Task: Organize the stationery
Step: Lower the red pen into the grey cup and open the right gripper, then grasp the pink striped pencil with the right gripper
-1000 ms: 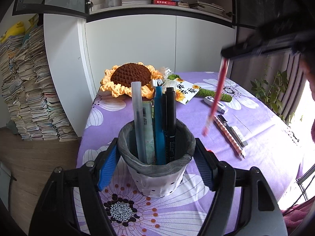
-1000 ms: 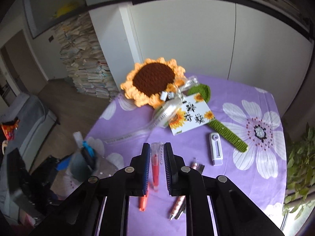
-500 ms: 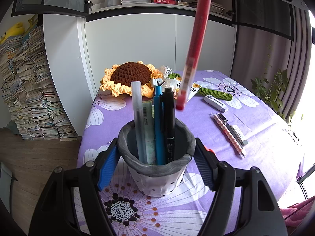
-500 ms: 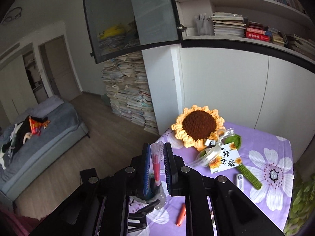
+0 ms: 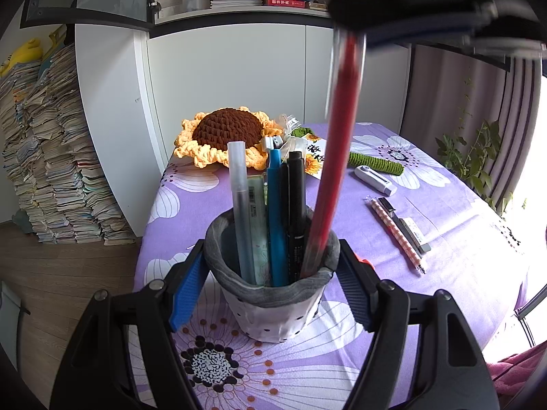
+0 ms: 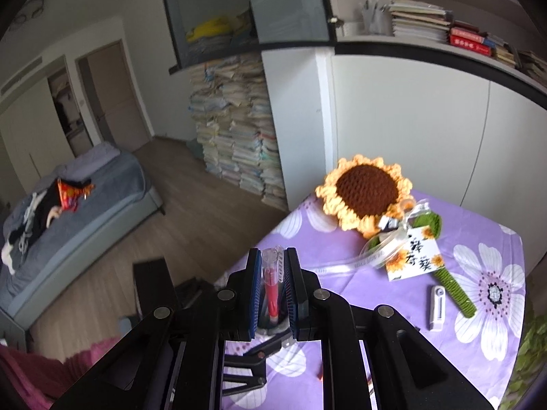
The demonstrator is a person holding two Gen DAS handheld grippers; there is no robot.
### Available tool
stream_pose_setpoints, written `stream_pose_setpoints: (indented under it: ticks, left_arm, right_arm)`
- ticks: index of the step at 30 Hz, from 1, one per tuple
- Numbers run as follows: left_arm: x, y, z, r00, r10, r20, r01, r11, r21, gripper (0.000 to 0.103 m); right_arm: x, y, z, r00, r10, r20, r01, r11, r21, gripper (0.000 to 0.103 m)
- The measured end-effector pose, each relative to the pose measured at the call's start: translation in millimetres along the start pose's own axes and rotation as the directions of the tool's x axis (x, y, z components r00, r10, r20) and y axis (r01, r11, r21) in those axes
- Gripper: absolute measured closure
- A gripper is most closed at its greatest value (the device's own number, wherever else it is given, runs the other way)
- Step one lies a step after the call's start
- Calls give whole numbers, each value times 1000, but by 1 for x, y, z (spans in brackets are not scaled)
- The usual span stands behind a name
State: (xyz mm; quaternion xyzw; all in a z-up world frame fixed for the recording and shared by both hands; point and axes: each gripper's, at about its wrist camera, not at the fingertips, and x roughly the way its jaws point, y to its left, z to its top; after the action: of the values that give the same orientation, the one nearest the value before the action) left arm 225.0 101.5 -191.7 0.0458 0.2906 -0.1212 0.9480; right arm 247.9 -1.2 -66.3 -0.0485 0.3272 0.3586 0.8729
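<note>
A grey fabric pen cup (image 5: 270, 287) with a dotted white lower half stands on the purple flowered tablecloth (image 5: 461, 249). My left gripper (image 5: 270, 283) is shut on the cup, its blue pads pressed against both sides. Several pens and a ruler stand inside. My right gripper (image 6: 271, 266) is shut on a red pen (image 5: 336, 157) (image 6: 271, 290), held almost upright above the cup. The pen's lower tip dips inside the cup's right rim. The right gripper (image 5: 345, 39) shows blurred at the top of the left wrist view.
A crocheted sunflower (image 5: 225, 133) with a green stem (image 5: 376, 164) and a paper tag (image 6: 415, 256) lies at the table's far side. A white correction tape (image 5: 376, 179), a checked pen (image 5: 396, 234) and a dark pen (image 5: 407, 225) lie to the right. An orange item (image 5: 362, 263) peeks from behind the right pad.
My right gripper carried the red pen from over the right of the table to above the cup and lowered its tip into the rim. The left gripper and cup stayed still.
</note>
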Motion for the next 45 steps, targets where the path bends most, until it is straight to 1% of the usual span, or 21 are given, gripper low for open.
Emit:
stream_pose_setpoints:
  ticks: [3, 8, 12, 14, 16, 18, 19, 20, 22, 24, 26, 27, 28, 33, 39, 41, 43, 45]
  left_arm:
    - [0, 0, 0, 1000, 1, 1, -1, 1000, 0, 32]
    - [0, 0, 0, 1000, 2, 3, -2, 1000, 1, 32]
    - [0, 0, -1, 1000, 2, 3, -2, 1000, 1, 32]
    - [0, 0, 0, 1000, 3, 3, -3, 1000, 2, 32]
    - [0, 0, -1, 1000, 3, 3, -3, 1000, 1, 32]
    - [0, 0, -1, 1000, 3, 5, -3, 1000, 0, 32]
    - [-1, 0, -1, 1000, 4, 6, -4, 1000, 0, 32]
    - [-1, 0, -1, 1000, 4, 7, -4, 1000, -1, 32]
    - [-2, 1, 0, 1000, 5, 6, -5, 1000, 0, 32]
    - [-2, 1, 0, 1000, 4, 5, -4, 1000, 1, 32]
    - [-2, 1, 0, 1000, 4, 3, -4, 1000, 1, 32]
    - [-2, 2, 0, 1000, 4, 3, -4, 1000, 1, 32]
    - [-2, 2, 1, 1000, 5, 3, -5, 1000, 1, 32]
    - [-2, 2, 0, 1000, 4, 3, -4, 1000, 1, 32]
    - [-2, 2, 0, 1000, 6, 2, -6, 1000, 4, 32]
    - [-2, 3, 0, 1000, 6, 1, -6, 1000, 5, 32]
    - [-2, 3, 0, 1000, 5, 1, -5, 1000, 5, 32]
    - [-2, 2, 0, 1000, 6, 1, -6, 1000, 4, 32]
  right_arm:
    - [15, 5, -13, 999, -17, -50, 15, 999, -35, 89]
    - [27, -4, -23, 993, -2, -115, 3, 1000, 5, 89]
    - [18, -21, -25, 993, 38, -108, -28, 996, 86, 89]
    - [7, -34, -24, 997, 19, -75, -9, 992, 123, 89]
    - [3, -53, -23, 996, -32, -87, 46, 985, 166, 88]
    - [10, -79, -28, 986, -89, -144, 121, 965, 232, 88]
    - [18, -95, -32, 976, -110, -185, 158, 952, 264, 88]
    - [27, -110, -38, 964, -131, -232, 197, 936, 292, 88]
    - [46, -139, -55, 932, -158, -327, 273, 899, 343, 88]
    - [63, -159, -69, 913, -147, -380, 296, 880, 371, 88]
    - [77, -173, -80, 902, -120, -414, 296, 871, 391, 82]
    - [82, -176, -83, 899, -111, -424, 294, 869, 397, 79]
    - [87, -179, -84, 896, -106, -430, 293, 870, 397, 79]
    - [100, -184, -79, 889, -130, -439, 314, 871, 378, 79]
    - [120, -193, -77, 877, -131, -463, 327, 869, 372, 79]
    - [123, -195, -76, 874, -146, -463, 339, 866, 368, 79]
    - [126, -196, -75, 863, -167, -477, 365, 859, 359, 79]
    - [127, -195, -76, 856, -169, -488, 371, 858, 354, 79]
